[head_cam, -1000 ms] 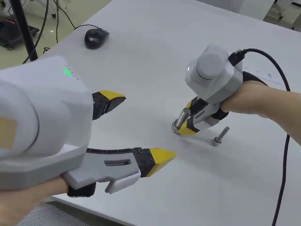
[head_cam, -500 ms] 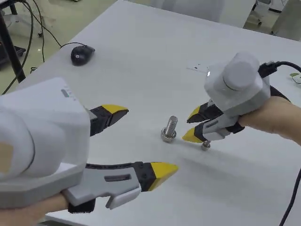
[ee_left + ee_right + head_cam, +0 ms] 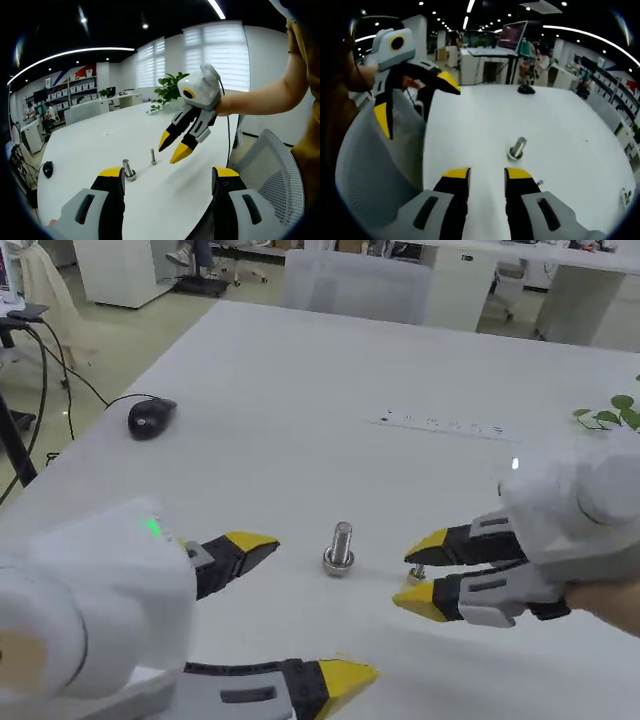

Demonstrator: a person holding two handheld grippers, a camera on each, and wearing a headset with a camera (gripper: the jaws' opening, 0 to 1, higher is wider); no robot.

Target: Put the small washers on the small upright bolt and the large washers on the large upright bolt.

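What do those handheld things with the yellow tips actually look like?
The left tool and right tool each have a chunky white-grey body and two dark tapered jaws with yellow tips. A green light glows on the left one. The person wears a mustard short sleeve.

1. We see an open-plan office: long white desks [image 3: 300, 370] sit under bright ceiling lights [image 3: 217, 8].
2. We spot a black corded computer mouse [image 3: 152, 418], a grey mesh swivel chair [image 3: 355, 285] and a flat desktop monitor [image 3: 512, 35].
3. We note white window blinds [image 3: 215, 55] and a leafy green pot plant [image 3: 170, 90].
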